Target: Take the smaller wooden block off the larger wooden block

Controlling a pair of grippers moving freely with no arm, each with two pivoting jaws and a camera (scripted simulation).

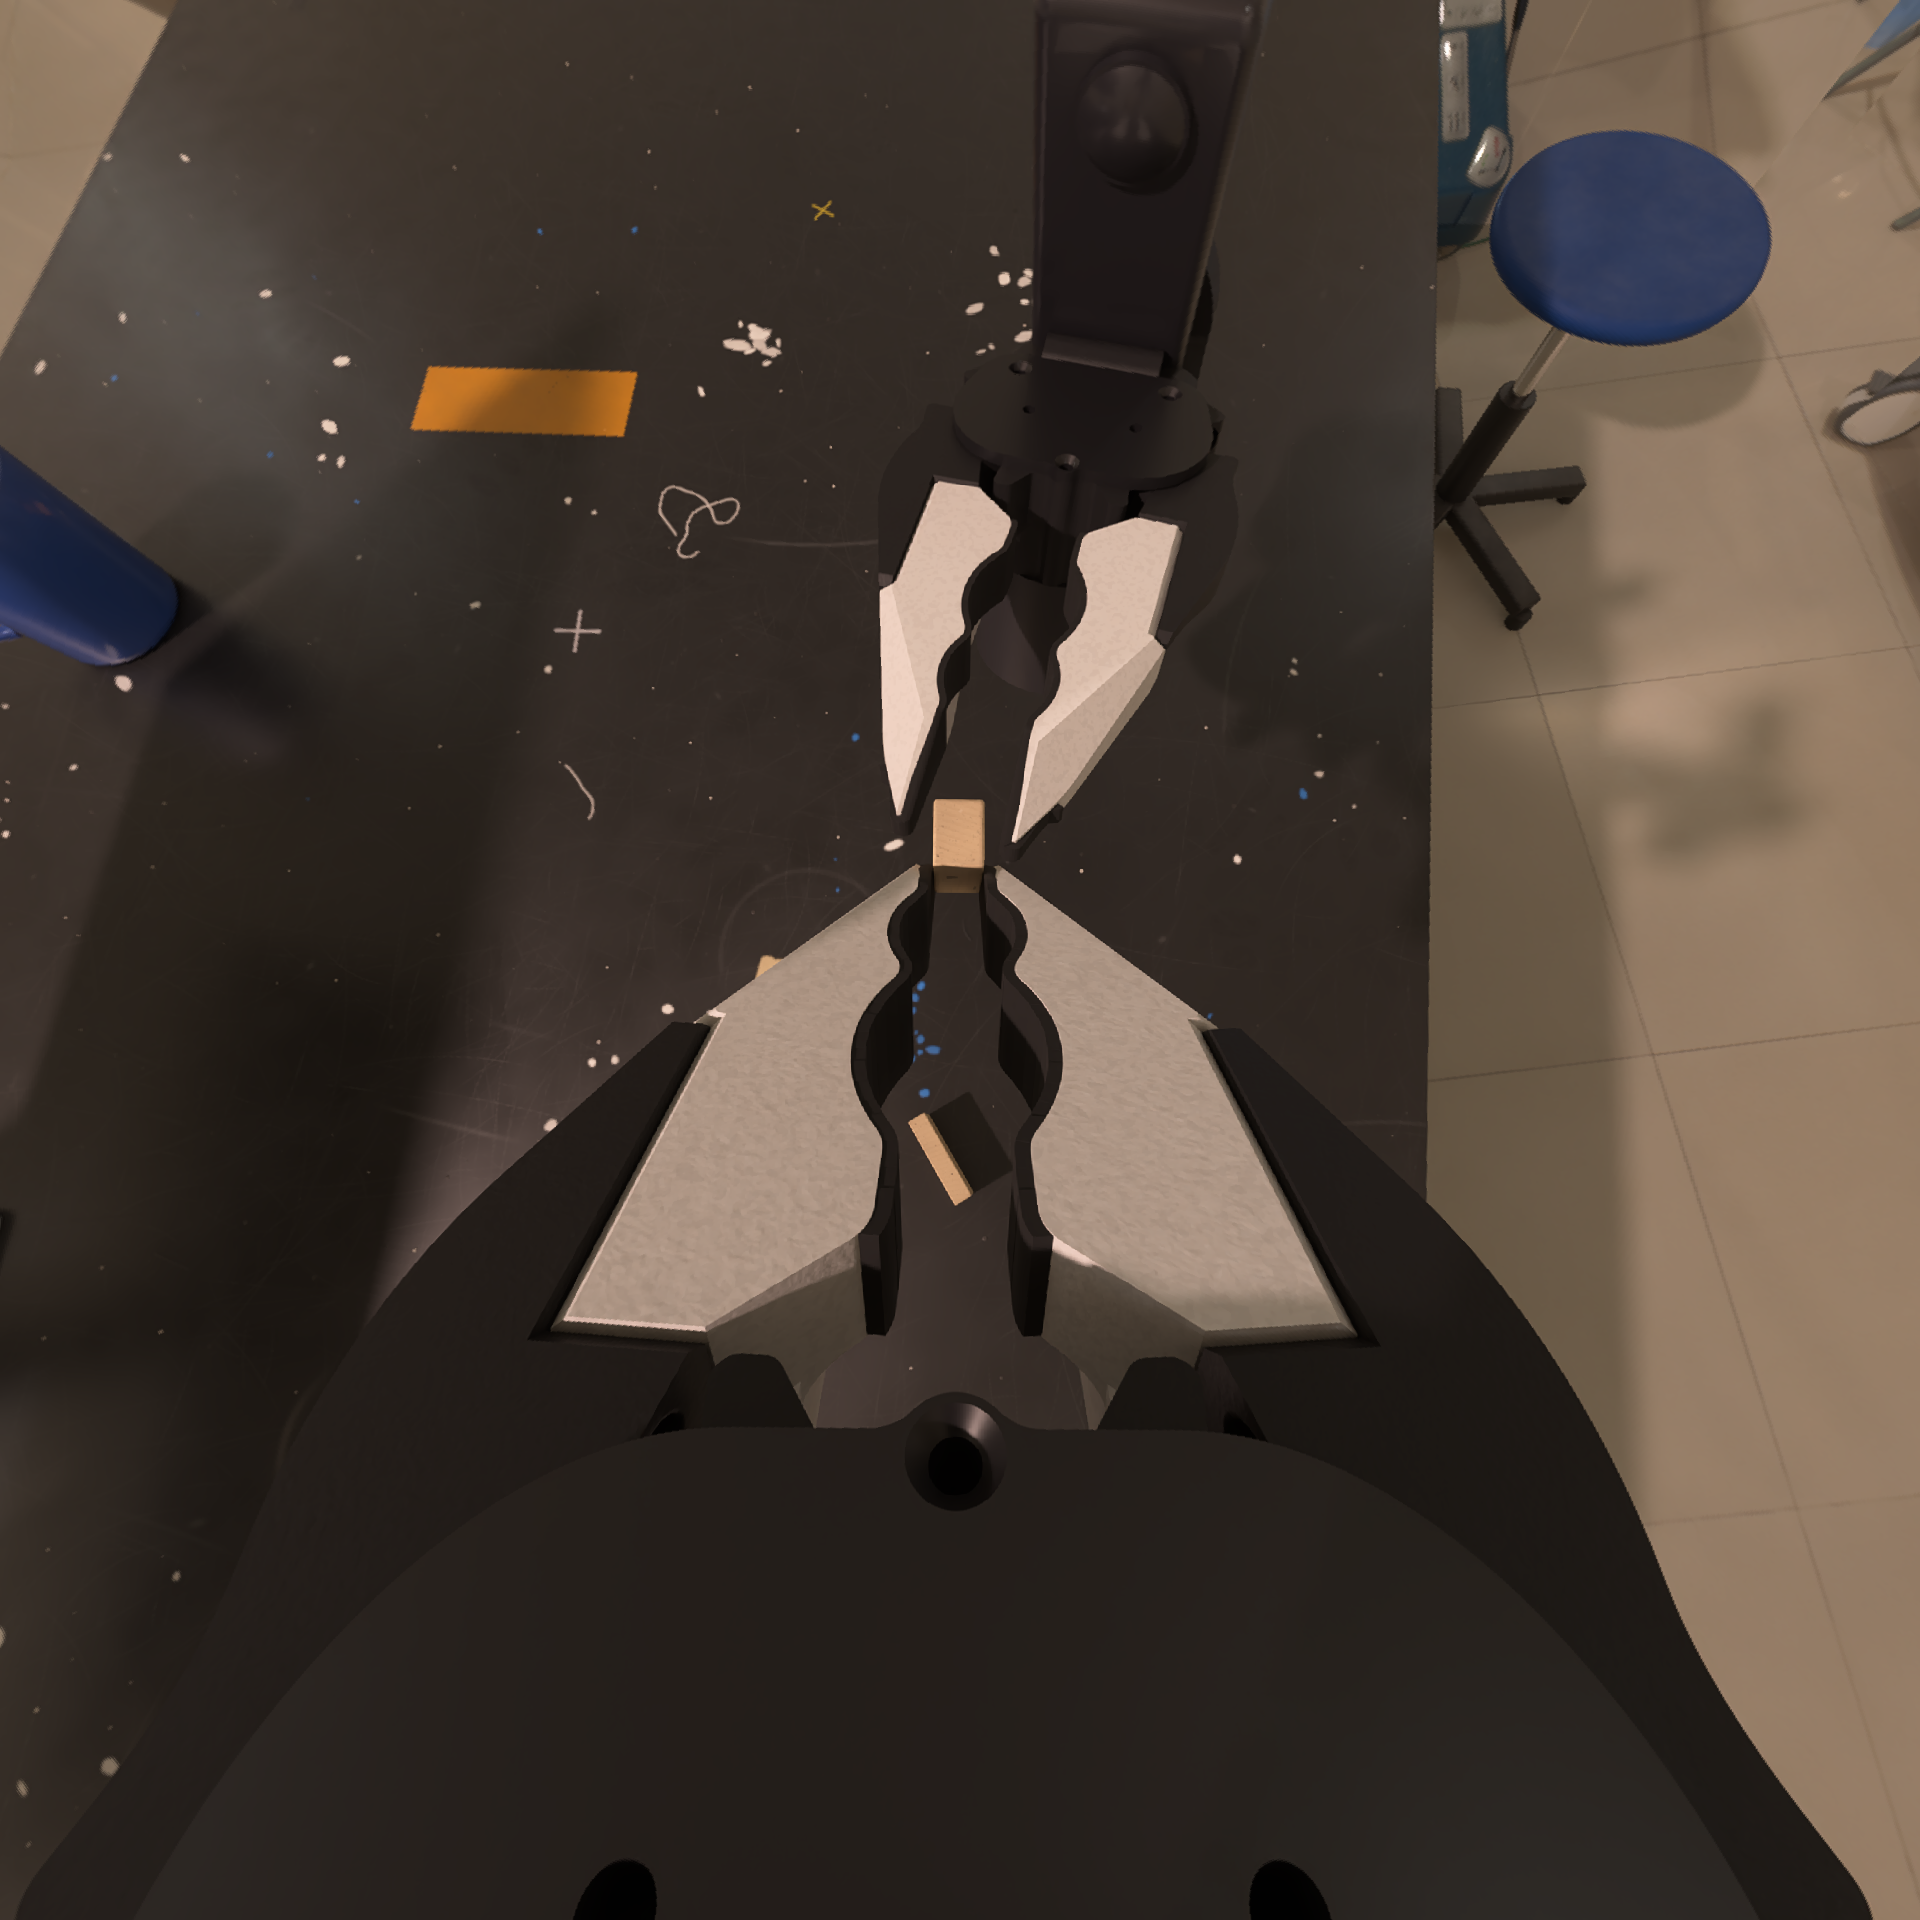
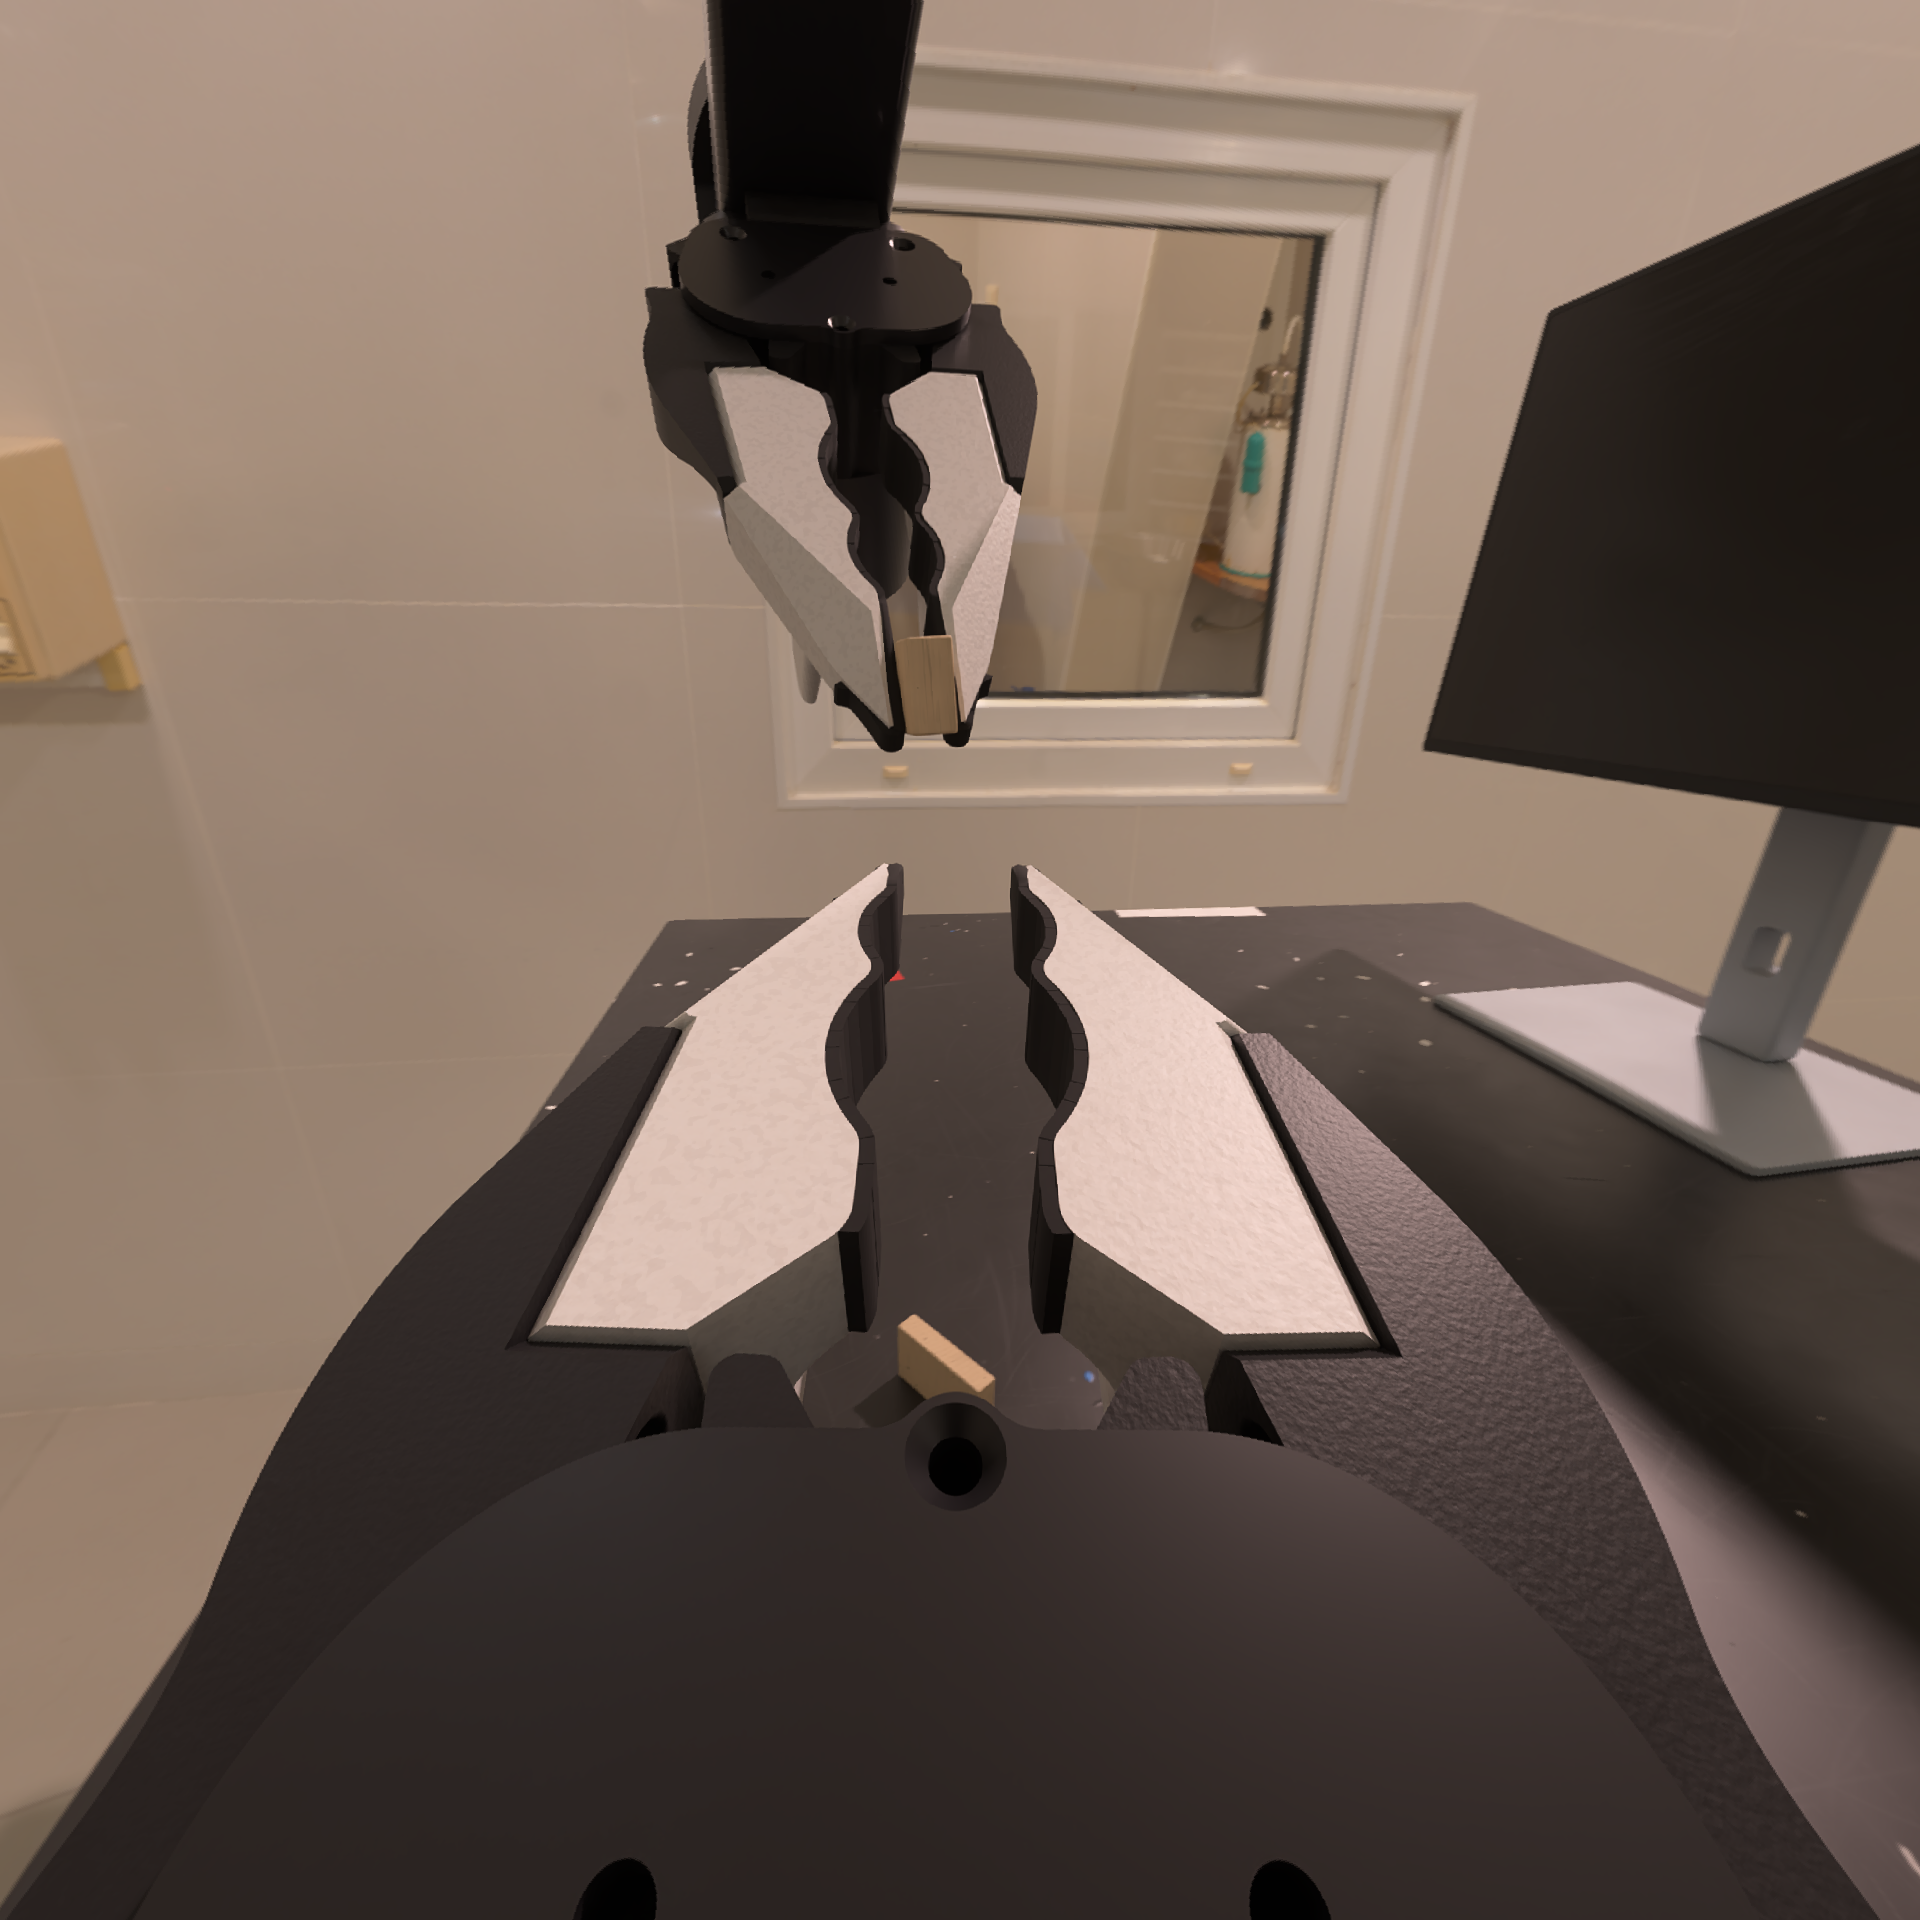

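My left gripper (image 1: pixel 956 878) is shut on a small pale wooden block (image 1: pixel 957 834) and holds it in the air above the black table (image 1: pixel 416 831). The right wrist view shows this gripper (image 2: pixel 925 740) pointing down with the block (image 2: pixel 926 686) between its tips. A second wooden block (image 1: pixel 938 1162) lies flat on the table below, seen through the gap of my left fingers. It also shows low in the right wrist view (image 2: pixel 943 1366). My right gripper (image 2: pixel 958 878) is open and empty. It sits lower than the held block and faces the left gripper (image 1: pixel 964 829).
A monitor (image 2: pixel 1714 520) on a grey stand (image 2: pixel 1662 1049) is on the table's right side. An orange tape strip (image 1: pixel 525 400) and chalk marks lie on the tabletop. A blue object (image 1: pixel 73 582) is at the left edge. A blue stool (image 1: pixel 1629 237) stands beside the table.
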